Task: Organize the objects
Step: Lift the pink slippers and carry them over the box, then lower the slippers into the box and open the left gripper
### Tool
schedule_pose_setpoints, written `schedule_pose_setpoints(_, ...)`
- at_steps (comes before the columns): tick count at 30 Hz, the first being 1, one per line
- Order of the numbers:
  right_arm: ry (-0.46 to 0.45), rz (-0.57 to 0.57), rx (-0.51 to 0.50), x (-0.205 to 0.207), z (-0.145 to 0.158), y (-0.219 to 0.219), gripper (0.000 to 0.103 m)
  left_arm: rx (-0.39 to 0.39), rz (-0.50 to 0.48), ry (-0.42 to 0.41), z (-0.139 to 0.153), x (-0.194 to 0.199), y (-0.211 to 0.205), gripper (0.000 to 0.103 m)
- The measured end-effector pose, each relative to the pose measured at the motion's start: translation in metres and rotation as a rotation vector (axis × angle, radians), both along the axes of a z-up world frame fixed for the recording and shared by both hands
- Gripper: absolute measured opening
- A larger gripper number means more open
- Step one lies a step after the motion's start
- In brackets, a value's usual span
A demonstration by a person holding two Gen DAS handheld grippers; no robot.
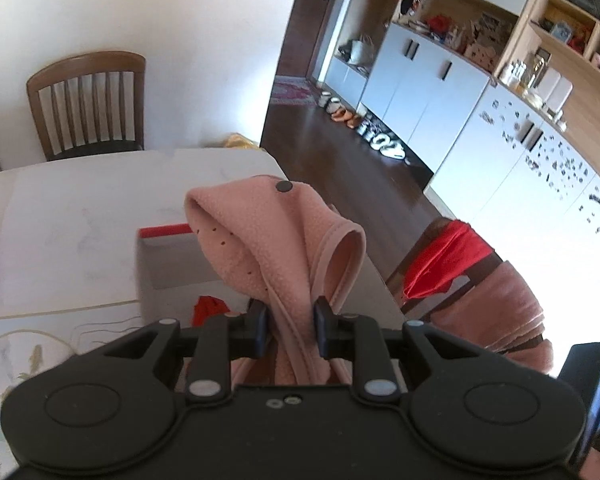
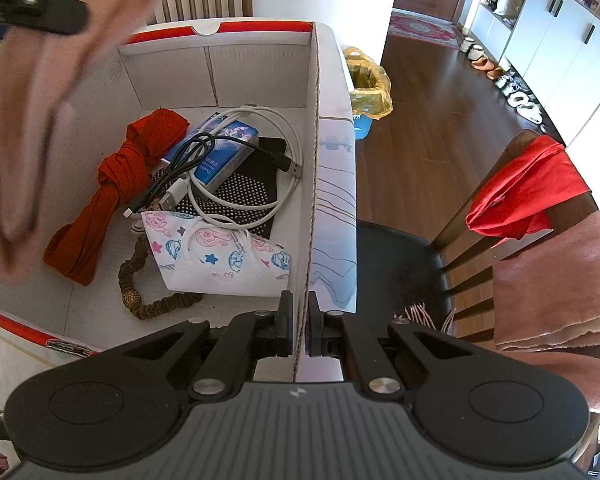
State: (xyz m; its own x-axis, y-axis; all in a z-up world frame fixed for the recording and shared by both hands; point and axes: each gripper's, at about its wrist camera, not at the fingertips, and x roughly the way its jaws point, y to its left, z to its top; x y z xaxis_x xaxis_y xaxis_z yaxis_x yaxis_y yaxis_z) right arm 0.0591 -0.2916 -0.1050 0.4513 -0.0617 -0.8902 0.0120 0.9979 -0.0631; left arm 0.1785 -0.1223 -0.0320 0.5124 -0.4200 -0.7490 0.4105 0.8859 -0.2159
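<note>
My left gripper [image 1: 290, 330] is shut on a pink fleece garment [image 1: 276, 236] with a dark snap button, and the cloth hangs in the air over the white cardboard box [image 1: 168, 256]. The same garment [image 2: 32, 112] shows blurred at the upper left of the right wrist view, over the box. My right gripper [image 2: 298, 330] is shut on the box's right wall [image 2: 314, 168], pinching the cardboard edge. Inside the box lie a knotted rust-red cloth [image 2: 116, 184], a blue tissue pack [image 2: 224, 148], white and black cables [image 2: 256, 160], a cartoon-print face mask [image 2: 220, 260] and a bead string [image 2: 140, 280].
The box stands on a white table [image 1: 68, 216], with one wooden chair [image 1: 88, 104] behind it. Another chair [image 2: 512, 216] at the right carries a red cloth and a pink towel. A bin with a yellow bag [image 2: 370, 88] stands on the wood floor. Cabinets line the far wall.
</note>
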Motion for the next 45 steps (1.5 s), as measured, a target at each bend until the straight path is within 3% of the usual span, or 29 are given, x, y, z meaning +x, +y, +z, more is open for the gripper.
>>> schedule_pose_setpoints(18,0.003,0.001,0.007,0.000,0.000,-0.001,0.005,0.189,-0.008,0.092,-0.069,0.011,-0.023,0.022)
schedule_pose_setpoints(25,0.003,0.000,0.007,0.000,-0.001,-0.001,0.005,0.244,-0.027,0.103,-0.083,0.009,-0.023,0.027)
schedule_pose_setpoints(34,0.003,-0.001,0.009,0.000,-0.001,-0.001,0.005,0.252,-0.016,0.102,-0.079,0.008,-0.023,0.034)
schedule_pose_setpoints(36,0.003,-0.003,0.012,-0.001,-0.001,-0.001,0.005,0.247,-0.012,0.097,-0.076,0.007,-0.023,0.038)
schedule_pose_setpoints(38,0.003,-0.003,0.012,-0.001,-0.001,-0.001,0.005,0.240,-0.013,0.088,-0.071,0.004,-0.022,0.049)
schedule_pose_setpoints(45,0.003,-0.003,0.012,-0.002,0.000,-0.001,0.005,0.193,-0.014,0.057,-0.048,-0.007,-0.013,0.053)
